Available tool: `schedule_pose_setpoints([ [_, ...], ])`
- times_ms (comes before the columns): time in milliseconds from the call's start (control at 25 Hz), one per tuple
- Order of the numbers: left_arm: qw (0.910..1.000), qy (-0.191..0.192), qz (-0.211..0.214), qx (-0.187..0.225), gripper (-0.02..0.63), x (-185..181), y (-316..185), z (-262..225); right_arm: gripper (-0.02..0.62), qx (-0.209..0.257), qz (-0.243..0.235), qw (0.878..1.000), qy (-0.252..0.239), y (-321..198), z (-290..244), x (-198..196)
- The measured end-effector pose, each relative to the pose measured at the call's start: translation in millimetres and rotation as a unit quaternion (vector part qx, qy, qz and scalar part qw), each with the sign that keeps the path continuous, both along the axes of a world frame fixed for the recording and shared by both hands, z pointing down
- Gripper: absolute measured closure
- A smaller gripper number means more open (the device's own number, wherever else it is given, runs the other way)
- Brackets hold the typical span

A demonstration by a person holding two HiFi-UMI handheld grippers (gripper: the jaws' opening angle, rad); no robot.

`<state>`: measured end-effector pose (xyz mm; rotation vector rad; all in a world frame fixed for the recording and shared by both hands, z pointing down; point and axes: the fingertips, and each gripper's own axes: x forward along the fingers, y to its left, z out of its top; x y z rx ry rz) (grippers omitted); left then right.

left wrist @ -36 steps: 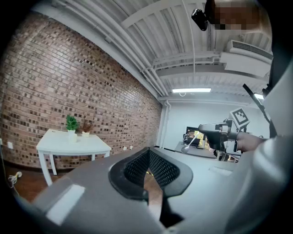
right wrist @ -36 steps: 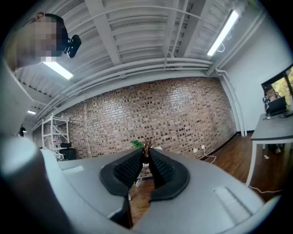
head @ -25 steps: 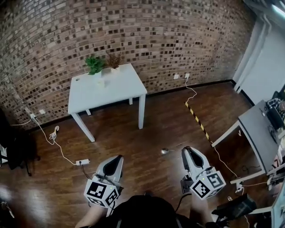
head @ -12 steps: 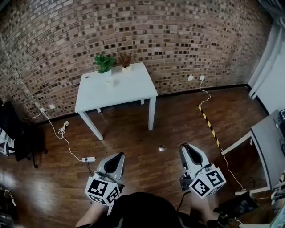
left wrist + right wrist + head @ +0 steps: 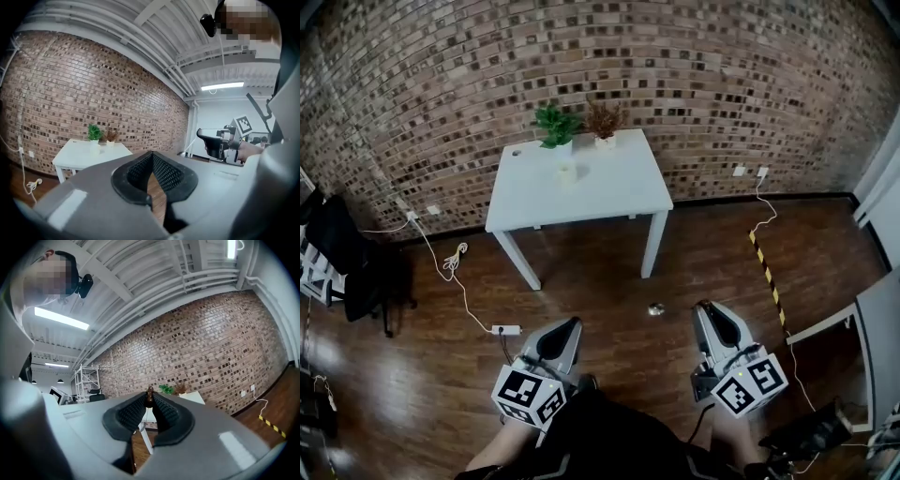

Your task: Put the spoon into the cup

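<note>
A small pale cup (image 5: pixel 567 172) stands on the white table (image 5: pixel 609 187) by the brick wall, far ahead of both grippers. My right gripper (image 5: pixel 705 307) is held level over the wooden floor, shut on the spoon. The spoon's shiny bowl (image 5: pixel 655 307) sticks out to the left, and its dark handle end (image 5: pixel 149 397) shows between the pads. My left gripper (image 5: pixel 570 323) is alongside it, shut with nothing in it. The left gripper view shows the cup (image 5: pixel 95 150) on the table and the right gripper (image 5: pixel 213 140) off to the right.
Two potted plants (image 5: pixel 555 125) (image 5: pixel 604 122) stand at the table's back edge, with a small object (image 5: pixel 516 152) near its back left corner. A cable and power strip (image 5: pixel 506 329) lie on the floor. A chair with dark clothing (image 5: pixel 342 253) is at the left; striped floor tape (image 5: pixel 766 267) is at the right.
The table has come nearer and shifted right in the head view. Both grippers have travelled forward over the floor toward it, the right one still carrying the spoon.
</note>
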<state>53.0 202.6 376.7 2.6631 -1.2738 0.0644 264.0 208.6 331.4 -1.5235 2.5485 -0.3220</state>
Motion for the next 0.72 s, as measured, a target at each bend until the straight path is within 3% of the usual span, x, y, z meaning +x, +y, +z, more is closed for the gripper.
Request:
schedule_pose_setpoints([
  [400,0.9996,0.004,-0.016,0.023,0.612,-70,-61,-14,0.548,-0.009,-0.018,1.000,-0.002,-69,2,-71],
  [720,0.9993,0.021,-0.026,0.019,0.612,-115,-103,-10,0.548,-0.029,-0.011,1.000,0.006,-109,2,-111],
])
